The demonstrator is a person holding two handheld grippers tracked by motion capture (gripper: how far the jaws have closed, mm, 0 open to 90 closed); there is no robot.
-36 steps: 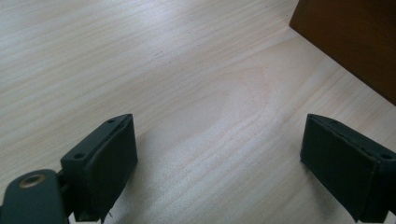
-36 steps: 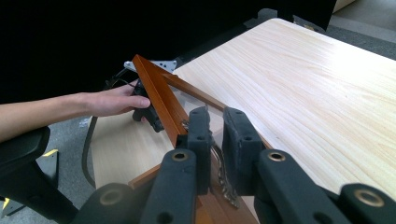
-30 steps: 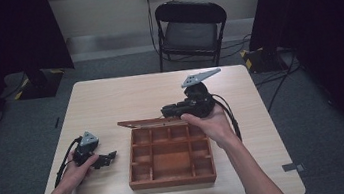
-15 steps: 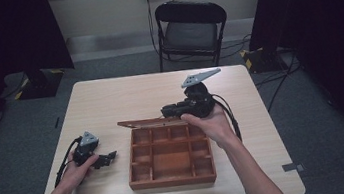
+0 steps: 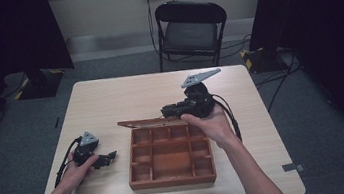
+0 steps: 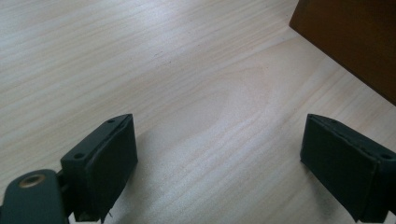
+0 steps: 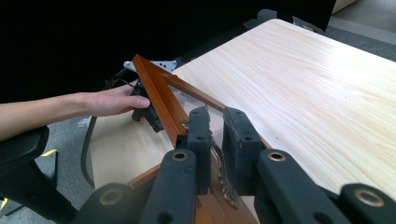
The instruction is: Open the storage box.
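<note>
1. A wooden compartment box [image 5: 169, 154] sits open near the middle of the table [image 5: 110, 100], its hinged lid [image 5: 150, 122] raised along the far edge
2. The right gripper [image 5: 174, 110] has its jaws nearly closed on the lid's edge, beside what looks like a small metal clasp [image 7: 219, 168]; the close view is too cramped to tell how firm the bite is
3. The left gripper [image 5: 109, 157] rests on the table just beside the box's left wall, jaws spread wide with bare wood grain between them
4. The box is probably stiff and fairly light, its varnished faces smooth enough to slide out of the pads, and the thin lid may be the weak part: the hinges could strain if it is twisted
5. The lid's front rim by the clasp seems the best hold; the free gripper could steady the box by a side wall
6. There is open tabletop behind and to the left, so the lid can swing either way; the box's near side lies closer to the table's front edge, leaving less room there
</note>
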